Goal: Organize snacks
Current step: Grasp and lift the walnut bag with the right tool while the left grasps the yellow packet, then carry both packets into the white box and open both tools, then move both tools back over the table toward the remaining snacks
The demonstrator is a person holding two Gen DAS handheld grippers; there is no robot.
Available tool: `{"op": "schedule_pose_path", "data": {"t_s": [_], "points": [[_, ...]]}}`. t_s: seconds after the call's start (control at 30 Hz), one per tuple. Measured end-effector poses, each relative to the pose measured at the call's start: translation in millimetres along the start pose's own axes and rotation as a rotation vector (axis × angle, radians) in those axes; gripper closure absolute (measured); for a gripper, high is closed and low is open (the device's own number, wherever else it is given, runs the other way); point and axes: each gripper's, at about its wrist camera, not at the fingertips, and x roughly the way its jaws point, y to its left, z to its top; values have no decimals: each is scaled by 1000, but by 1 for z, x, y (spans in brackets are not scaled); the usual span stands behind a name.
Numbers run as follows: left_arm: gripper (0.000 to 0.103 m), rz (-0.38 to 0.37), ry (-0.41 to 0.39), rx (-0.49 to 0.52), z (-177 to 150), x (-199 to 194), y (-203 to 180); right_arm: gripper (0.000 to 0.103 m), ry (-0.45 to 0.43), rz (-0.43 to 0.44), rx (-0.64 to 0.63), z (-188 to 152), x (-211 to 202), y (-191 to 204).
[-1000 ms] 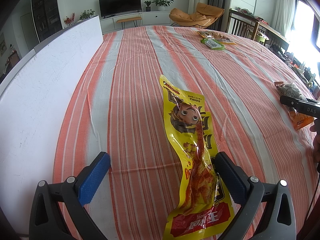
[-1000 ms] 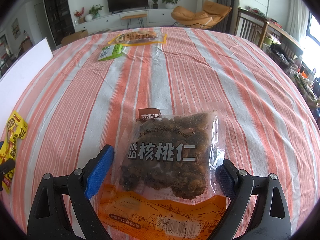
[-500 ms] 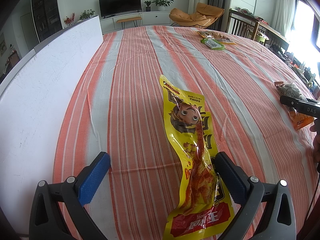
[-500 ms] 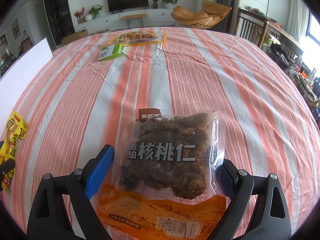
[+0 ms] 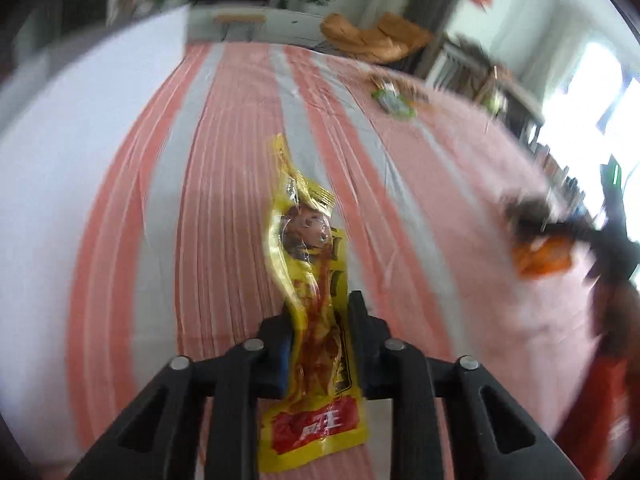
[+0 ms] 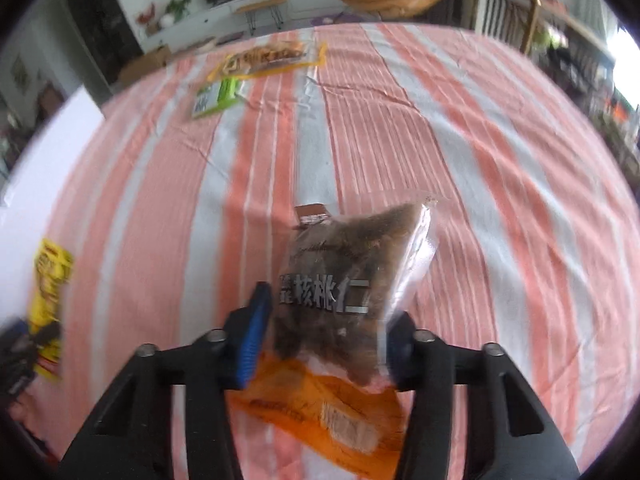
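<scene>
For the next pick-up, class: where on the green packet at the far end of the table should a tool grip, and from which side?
Grip the green packet across its narrow width, coming down from above. It appears to lie flat on the striped cloth, leaving no raised edge to catch. Approach from its near side: the yellow-edged packet lies close behind it.

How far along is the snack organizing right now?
Nothing looks sorted yet. In hand: the left gripper is shut on the long yellow spicy-strip packet, and the right gripper is shut on the clear walnut bag with orange base. Left: the small green packet and yellow-edged packet lie far across the striped tablecloth.
</scene>
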Motion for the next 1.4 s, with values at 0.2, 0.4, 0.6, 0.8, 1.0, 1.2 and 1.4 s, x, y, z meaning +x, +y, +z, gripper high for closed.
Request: {"op": "schedule_pose_path", "data": {"t_s": [0.2, 0.4, 0.6, 0.8, 1.0, 1.2, 1.4], "points": [[81, -120, -70, -81, -12, -24, 11, 83, 1, 125, 86, -1, -20, -6], [81, -223, -134, -137, -3, -54, 12, 83, -18, 285, 154, 2, -36, 6], [81, -248, -239, -188, 27, -113, 30, 83, -48, 501, 187, 31, -66, 54], [80, -60, -329, -274, 49, -175, 110, 83, -57, 738, 16, 75, -95, 194], [74, 216, -281, -321, 51, -195, 187, 83, 24, 888, -163, 76, -85, 354], [6, 330, -320, -450, 31, -194, 225, 29, 119, 833, -238, 51, -25, 460], [5, 321, -371, -382, 10, -193, 204, 23, -32, 664, -368, 28, -25, 442]]}}
